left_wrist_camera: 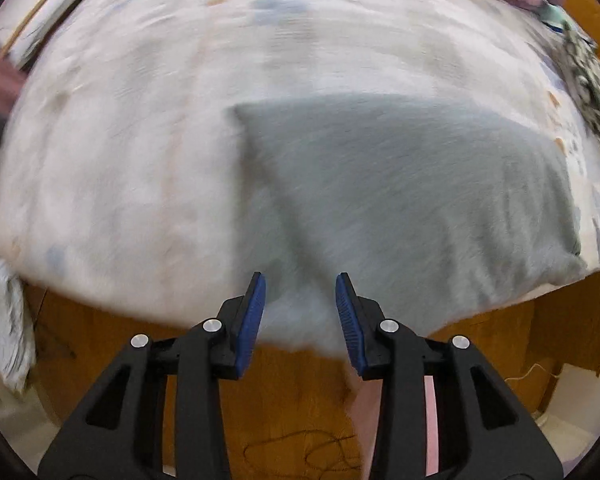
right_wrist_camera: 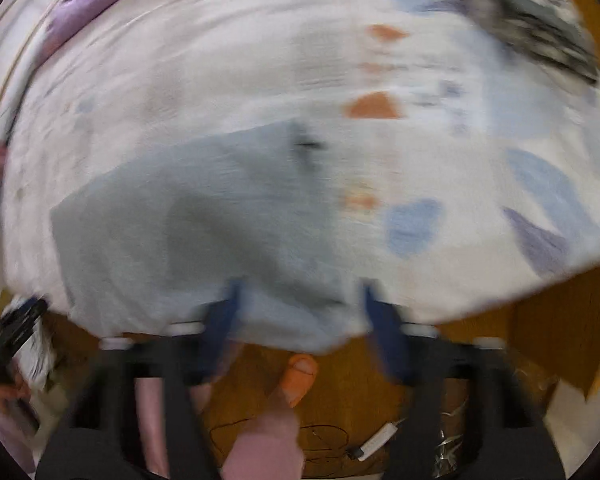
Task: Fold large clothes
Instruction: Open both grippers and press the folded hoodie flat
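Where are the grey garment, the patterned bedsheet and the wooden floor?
grey garment (left_wrist_camera: 400,184): left wrist view, middle of the cloth.
patterned bedsheet (left_wrist_camera: 120,160): left wrist view, bare white part.
wooden floor (left_wrist_camera: 292,400): left wrist view, between the fingers.

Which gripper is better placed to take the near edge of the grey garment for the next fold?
Probably the left gripper: its open jaws frame the grey garment hem hanging over the bed edge. The right gripper view is too blurred to judge.

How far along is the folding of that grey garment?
The grey garment already lies folded into a rough rectangle on the bed. Neither the left gripper nor the right gripper holds it; both stand open over its near edge. Further folds look likely.
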